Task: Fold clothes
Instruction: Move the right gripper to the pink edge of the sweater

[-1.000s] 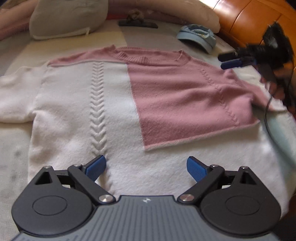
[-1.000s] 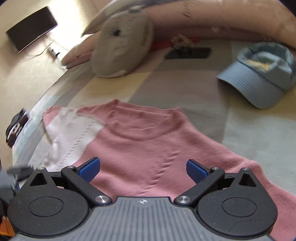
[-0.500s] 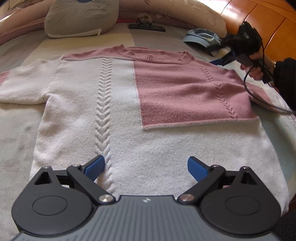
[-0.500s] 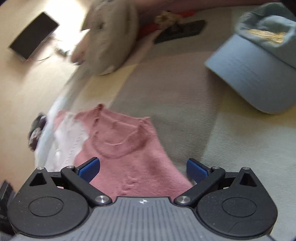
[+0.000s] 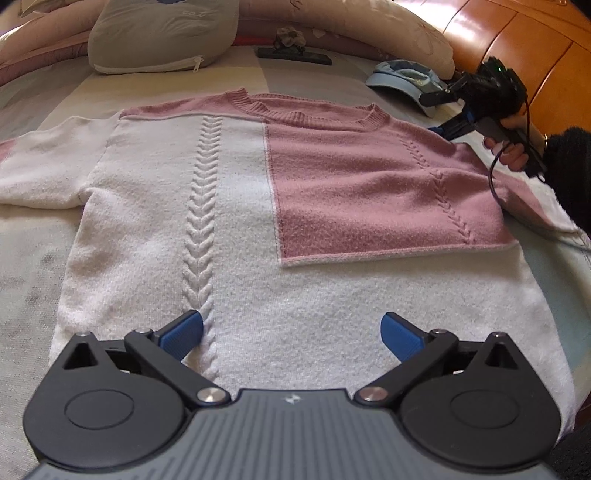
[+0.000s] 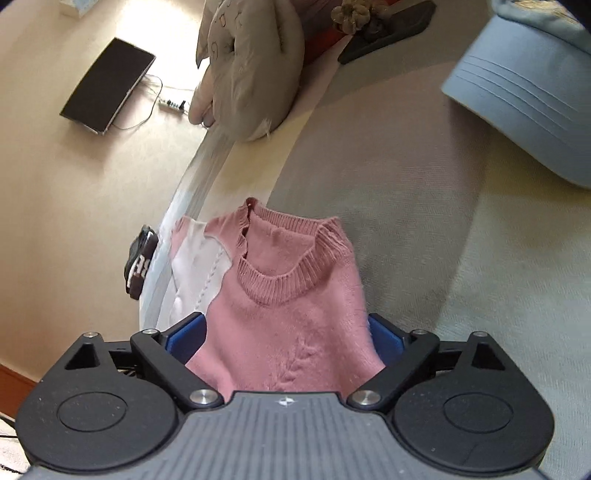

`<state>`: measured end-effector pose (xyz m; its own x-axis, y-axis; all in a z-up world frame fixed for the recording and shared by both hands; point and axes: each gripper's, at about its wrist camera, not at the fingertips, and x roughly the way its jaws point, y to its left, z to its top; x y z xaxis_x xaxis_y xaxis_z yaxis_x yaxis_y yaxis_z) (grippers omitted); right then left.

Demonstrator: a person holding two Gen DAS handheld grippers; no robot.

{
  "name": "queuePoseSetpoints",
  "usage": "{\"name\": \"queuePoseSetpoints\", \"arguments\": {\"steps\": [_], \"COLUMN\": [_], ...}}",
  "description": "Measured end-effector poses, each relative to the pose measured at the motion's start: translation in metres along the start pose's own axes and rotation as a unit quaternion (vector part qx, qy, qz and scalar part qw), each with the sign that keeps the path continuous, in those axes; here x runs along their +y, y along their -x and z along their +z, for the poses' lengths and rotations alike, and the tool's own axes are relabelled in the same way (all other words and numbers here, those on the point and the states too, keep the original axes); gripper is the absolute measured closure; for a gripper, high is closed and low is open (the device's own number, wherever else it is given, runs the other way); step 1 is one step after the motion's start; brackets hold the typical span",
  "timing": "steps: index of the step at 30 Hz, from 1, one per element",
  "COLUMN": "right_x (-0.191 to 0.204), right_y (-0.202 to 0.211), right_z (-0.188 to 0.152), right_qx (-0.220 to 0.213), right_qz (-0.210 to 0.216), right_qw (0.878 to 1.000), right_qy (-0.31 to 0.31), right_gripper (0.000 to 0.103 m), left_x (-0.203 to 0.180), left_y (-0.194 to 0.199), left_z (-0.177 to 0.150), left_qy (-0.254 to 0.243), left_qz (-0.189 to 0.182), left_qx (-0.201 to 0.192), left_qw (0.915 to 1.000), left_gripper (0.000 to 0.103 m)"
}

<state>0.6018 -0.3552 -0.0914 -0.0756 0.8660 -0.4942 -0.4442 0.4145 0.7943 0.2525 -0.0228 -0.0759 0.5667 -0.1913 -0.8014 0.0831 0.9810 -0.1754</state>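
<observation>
Left wrist view: sweater flat on bed, unfolded, both sleeves still out; left gripper opening, empty, over hem; right gripper closing around pink shoulder; every fold remains.

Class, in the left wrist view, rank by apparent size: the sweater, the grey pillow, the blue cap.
1. Sweater, by far the largest.
2. Grey pillow, partly cut off by the frame.
3. Blue cap, smallest.
Pillow and cap lie farther away, so true sizes are unsure.
</observation>
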Motion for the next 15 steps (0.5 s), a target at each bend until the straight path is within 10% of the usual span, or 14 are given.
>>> {"name": "queuePoseSetpoints", "arguments": {"steps": [5,7,8,15], "right_x": [0.001,0.001,0.002,0.034], "right_y": [-0.011,-0.013,-0.014,-0.014], "right_z": [0.007,0.009,0.008,0.019], "right_qx": [-0.028,-0.035,-0.037,-0.070], "right_qz": [-0.034,-0.070,-0.095,-0.182], "right_qw": [0.999,0.997,0.994,0.975], "right_qy": [0.021,0.026,0.033,0.103], "right_gripper": [0.041,0.085,0.090,0.090], "left_x": [-0.002,-0.002,-0.002,-0.002], "left_y": [-0.001,-0.001,-0.001,-0.002], "left_z": [0.001,0.001,0.001,0.006], "left_qy": [-0.006,-0.009,-0.010,0.002], "left_qz": [0.003,0.005,0.005,0.007], "left_qx": [0.001,0.003,0.004,0.012], "left_qw": [1.0000,0.9999,0.9999,0.9999], "left_gripper": [0.001,0.001,0.001,0.001]}}
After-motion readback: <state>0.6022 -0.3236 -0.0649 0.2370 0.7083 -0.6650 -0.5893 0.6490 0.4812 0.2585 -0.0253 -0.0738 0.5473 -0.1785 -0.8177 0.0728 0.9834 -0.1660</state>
